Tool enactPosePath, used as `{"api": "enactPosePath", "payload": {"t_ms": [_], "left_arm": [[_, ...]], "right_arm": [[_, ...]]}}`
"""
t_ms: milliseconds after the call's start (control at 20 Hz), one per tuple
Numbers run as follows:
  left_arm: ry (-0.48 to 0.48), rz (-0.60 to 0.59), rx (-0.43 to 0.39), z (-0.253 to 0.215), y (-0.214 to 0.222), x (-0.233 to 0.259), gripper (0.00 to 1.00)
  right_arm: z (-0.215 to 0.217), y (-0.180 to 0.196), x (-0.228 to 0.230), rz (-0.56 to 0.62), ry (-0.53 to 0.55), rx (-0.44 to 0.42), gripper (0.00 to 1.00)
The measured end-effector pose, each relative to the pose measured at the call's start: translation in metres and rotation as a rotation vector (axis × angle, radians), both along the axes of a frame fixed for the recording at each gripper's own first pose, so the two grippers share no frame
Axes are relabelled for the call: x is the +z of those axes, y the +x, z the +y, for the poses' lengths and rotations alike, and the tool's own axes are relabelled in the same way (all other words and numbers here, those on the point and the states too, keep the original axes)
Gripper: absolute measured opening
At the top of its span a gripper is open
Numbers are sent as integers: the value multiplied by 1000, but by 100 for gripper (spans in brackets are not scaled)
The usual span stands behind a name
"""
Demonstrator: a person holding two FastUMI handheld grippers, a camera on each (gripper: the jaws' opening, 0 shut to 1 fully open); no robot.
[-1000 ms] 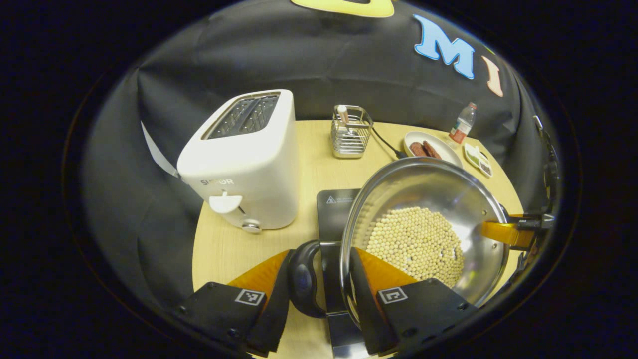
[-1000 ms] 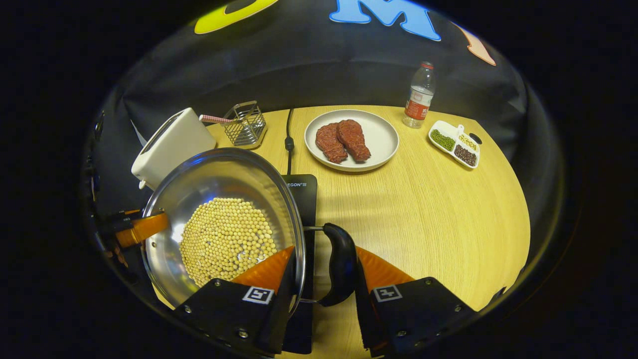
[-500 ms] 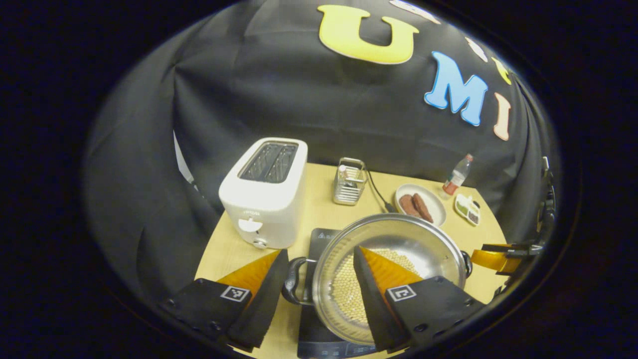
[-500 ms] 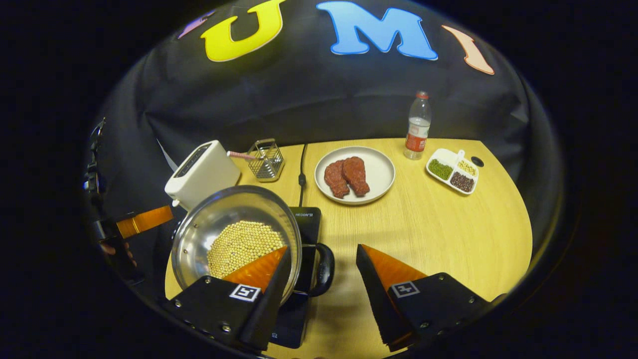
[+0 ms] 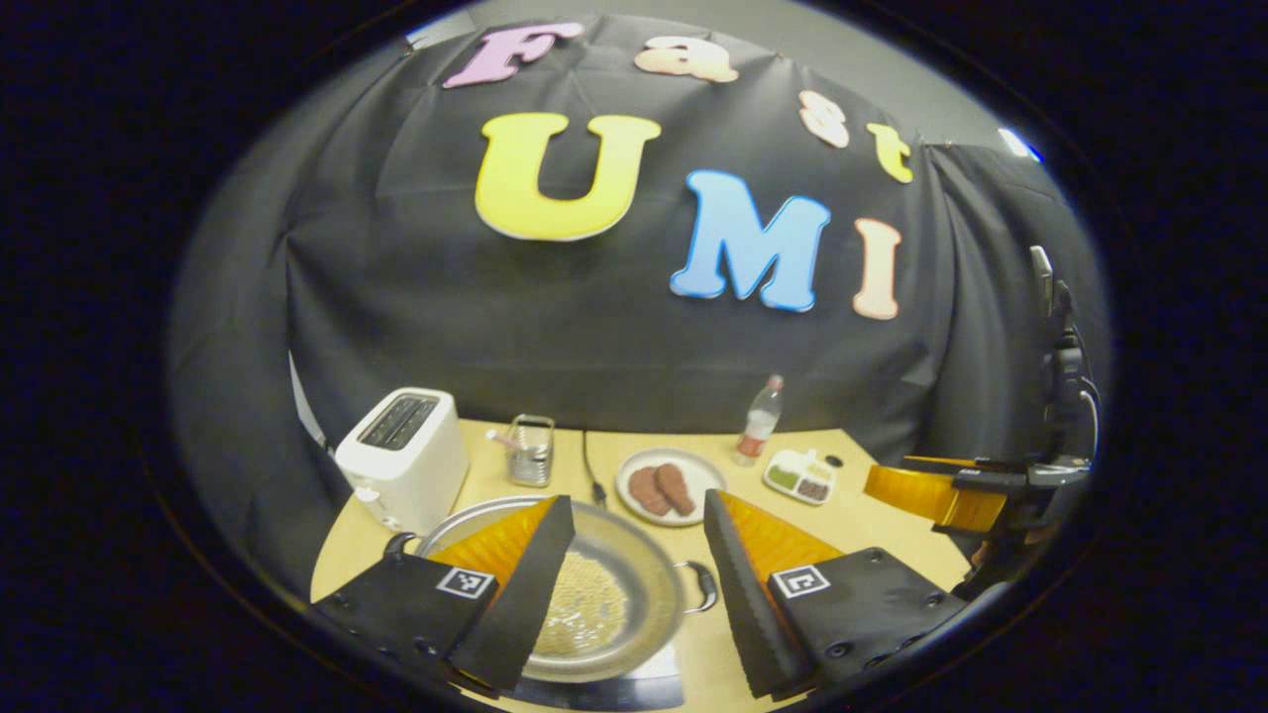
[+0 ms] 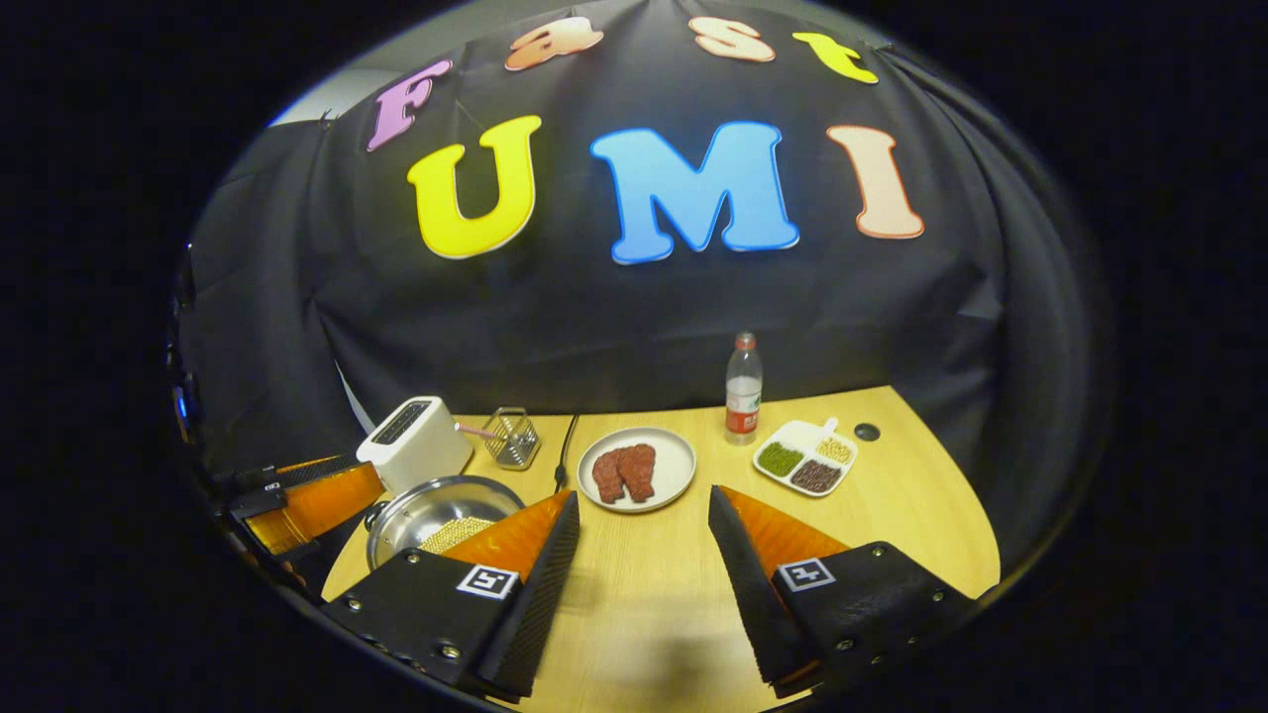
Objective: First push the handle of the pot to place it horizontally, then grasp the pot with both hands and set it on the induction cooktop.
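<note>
Wooden counter (image 5: pixel 872 515) carries the round steel pot of pale beans (image 5: pixel 604 594), apparently seated on the flat black induction cooktop (image 5: pixel 634 688), handles sideways; left gripper (image 5: pixel 634 569) and right gripper (image 6: pixel 639 560) jaws released and clear, so task looks done.

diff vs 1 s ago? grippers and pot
Both grippers let go of the pot's handles and pulled back and up. A second ago each was clamped on a handle; now the left gripper and right gripper are open and clear of it. The pot of beans sits on the cooktop. Toaster, plate, bottle and divided dish haven't moved.
</note>
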State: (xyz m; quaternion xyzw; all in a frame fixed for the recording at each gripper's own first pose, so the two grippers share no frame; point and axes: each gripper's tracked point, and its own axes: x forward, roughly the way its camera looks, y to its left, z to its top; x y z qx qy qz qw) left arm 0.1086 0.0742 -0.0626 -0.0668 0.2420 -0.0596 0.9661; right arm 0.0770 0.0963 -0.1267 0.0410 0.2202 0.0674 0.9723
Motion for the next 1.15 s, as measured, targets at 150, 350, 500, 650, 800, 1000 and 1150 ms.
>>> {"api": "enactPosePath", "payload": {"t_ms": [150, 350, 500, 650, 800, 1000, 1150], "left_arm": [[57, -154, 8, -31, 4, 58, 87], [51, -298, 34, -65, 2, 131, 87], [37, -363, 75, -76, -6, 163, 86], [38, -386, 114, -77, -17, 170, 90], [32, -359, 152, -80, -25, 165, 96], [39, -343, 196, -78, -33, 162, 98], [32, -335, 194, -79, -38, 162, 96]], "right_arm": [[-39, -14, 47, -107, -2, -46, 80], [-89, -31, 109, -250, -15, -105, 80], [-114, -42, 142, -322, -8, -123, 80], [-127, -47, 160, -366, -12, -107, 93], [-137, -45, 159, -368, 4, -104, 99], [-143, -43, 155, -365, 13, -75, 99], [-142, -43, 153, -355, 11, -70, 99]]}}
